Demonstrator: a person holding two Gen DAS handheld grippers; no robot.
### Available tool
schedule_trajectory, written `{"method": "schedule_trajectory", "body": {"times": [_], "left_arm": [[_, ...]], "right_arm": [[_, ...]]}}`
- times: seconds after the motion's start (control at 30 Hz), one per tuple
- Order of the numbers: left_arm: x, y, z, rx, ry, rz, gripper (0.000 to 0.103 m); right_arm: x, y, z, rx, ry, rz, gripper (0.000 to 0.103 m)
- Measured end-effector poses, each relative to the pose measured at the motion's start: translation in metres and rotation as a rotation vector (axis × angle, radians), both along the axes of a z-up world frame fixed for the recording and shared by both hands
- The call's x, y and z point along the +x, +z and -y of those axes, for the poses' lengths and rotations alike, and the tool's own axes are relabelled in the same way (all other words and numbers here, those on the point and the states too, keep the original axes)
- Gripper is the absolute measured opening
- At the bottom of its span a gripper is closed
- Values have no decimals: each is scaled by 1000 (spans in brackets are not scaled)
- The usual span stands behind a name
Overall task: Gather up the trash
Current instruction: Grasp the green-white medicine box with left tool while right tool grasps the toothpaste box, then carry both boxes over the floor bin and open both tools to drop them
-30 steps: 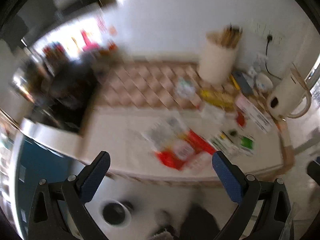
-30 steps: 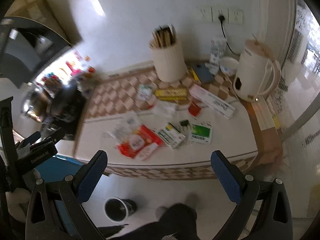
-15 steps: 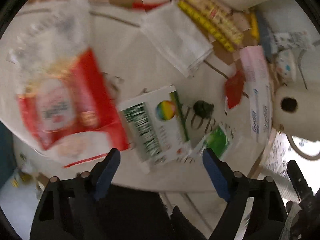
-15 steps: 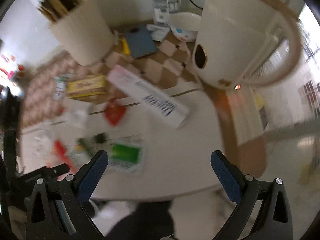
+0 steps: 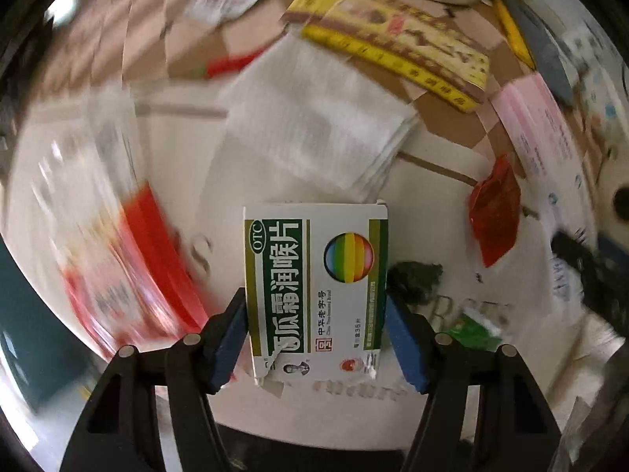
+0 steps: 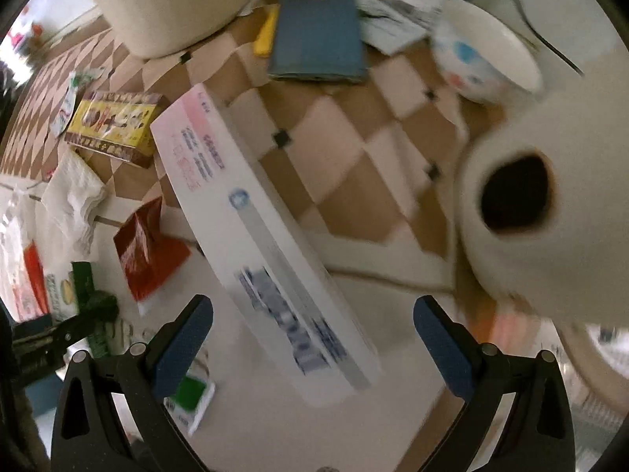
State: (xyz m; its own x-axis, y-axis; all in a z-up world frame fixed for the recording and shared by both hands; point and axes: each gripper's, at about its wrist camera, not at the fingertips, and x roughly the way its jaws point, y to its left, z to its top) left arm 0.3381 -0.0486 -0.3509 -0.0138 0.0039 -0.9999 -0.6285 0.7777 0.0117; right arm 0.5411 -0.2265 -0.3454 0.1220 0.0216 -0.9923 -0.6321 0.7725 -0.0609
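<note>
A green-and-white medicine box (image 5: 314, 259) with a rainbow ball on it sits between the blue pads of my left gripper (image 5: 316, 308). Its jaws are closing, and both pads touch the box's long sides. The box looks sharp while the table around it is smeared. My right gripper (image 6: 312, 306) is open, pointing down over a long white-and-pink carton (image 6: 251, 244) that lies slantwise on the table; its pads stand well clear of the carton.
Around the box lie a red wrapper (image 5: 493, 216), a folded white tissue (image 5: 314, 126), a yellow box (image 5: 393, 39), a red-and-white packet (image 5: 129, 275) and a green packet (image 6: 188, 393). A cream kettle (image 6: 550, 196), a bowl (image 6: 483, 59) and a blue case (image 6: 318, 39) stand to the right.
Both grippers dropped from a wide view of the table to close above it. The left jaws narrowed onto the medicine box. The right gripper moved right, over the long carton.
</note>
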Motion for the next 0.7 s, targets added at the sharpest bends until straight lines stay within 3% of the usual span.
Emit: {"method": "schedule_trajectory", "body": {"times": [0.1,0.37,0.5,0.7], "left_arm": [[-2,-4,6,20,-23,-17,64],[-22,-8,10,23,-15,-9,63],[-13,0,25,116,-48,0,63],[-35,49,32,255,-60,65,63]], "right_arm": [[2,-20,-11,0,40,-48,63],[-20,-32,19,-3,-75,-172,61],[-24,-35,11,-13,-59,-87,65],[-33,-35,-10,-4,-34,-11,56]]}}
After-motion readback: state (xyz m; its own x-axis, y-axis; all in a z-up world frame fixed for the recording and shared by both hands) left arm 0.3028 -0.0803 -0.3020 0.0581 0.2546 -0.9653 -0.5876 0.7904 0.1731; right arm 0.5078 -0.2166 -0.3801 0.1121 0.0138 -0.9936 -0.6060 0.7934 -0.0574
